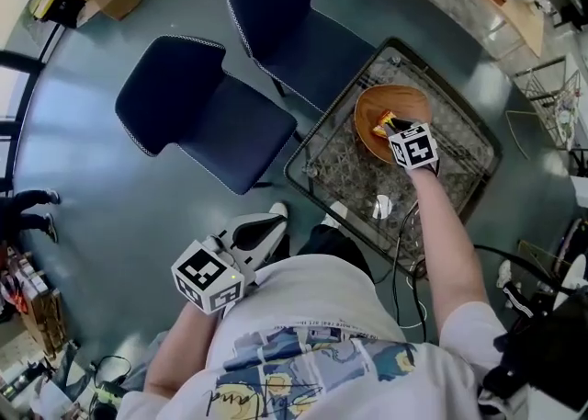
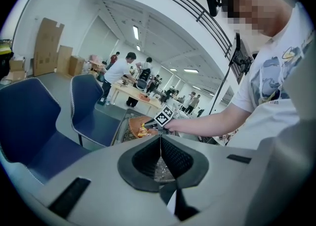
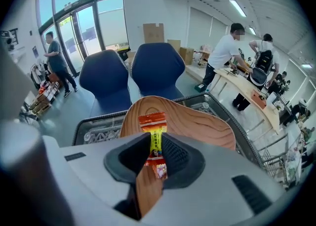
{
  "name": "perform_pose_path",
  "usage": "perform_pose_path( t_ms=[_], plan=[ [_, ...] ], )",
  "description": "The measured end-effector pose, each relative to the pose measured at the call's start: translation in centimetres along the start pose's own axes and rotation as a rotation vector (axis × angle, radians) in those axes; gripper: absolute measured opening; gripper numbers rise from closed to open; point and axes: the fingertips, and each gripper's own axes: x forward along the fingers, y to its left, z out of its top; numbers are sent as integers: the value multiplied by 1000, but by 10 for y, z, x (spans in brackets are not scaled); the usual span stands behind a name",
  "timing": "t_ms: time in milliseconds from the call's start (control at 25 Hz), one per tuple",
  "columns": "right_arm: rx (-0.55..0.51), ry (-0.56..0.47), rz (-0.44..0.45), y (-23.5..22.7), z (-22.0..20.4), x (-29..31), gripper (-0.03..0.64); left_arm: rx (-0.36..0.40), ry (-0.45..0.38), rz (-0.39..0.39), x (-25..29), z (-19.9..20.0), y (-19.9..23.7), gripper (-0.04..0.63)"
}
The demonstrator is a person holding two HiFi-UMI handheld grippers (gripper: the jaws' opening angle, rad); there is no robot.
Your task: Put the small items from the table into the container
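Note:
My right gripper (image 3: 154,143) is shut on an orange and yellow snack packet (image 3: 153,123), held upright over the wooden bowl (image 3: 197,121). From the head view, that gripper (image 1: 397,129) reaches over the bowl (image 1: 372,106) on the glass table (image 1: 340,96), and the packet (image 1: 384,120) shows just inside the bowl's rim. A small silvery item (image 1: 382,208) lies on the glass nearer me. My left gripper (image 1: 213,278) hangs by my hip, well away from the table. Its pads (image 2: 160,146) meet with nothing between them.
Two dark blue chairs (image 1: 207,115) (image 1: 294,23) stand left of the table. A cable runs along the floor by the table's near corner (image 1: 404,262). Other people work at a long desk (image 3: 247,89) farther back, and one stands by the glass doors (image 3: 55,59).

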Motion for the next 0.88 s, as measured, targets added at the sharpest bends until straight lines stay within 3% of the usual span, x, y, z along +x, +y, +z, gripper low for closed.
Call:
perform_pose_path(
  t_ms=[480, 880],
  plan=[
    [-28, 40, -29, 6, -7, 10, 84, -14, 3, -2, -20, -7, 16, 9],
    [80, -51, -131, 44, -17, -63, 83, 72, 13, -145, -37, -1, 15, 9]
  ],
)
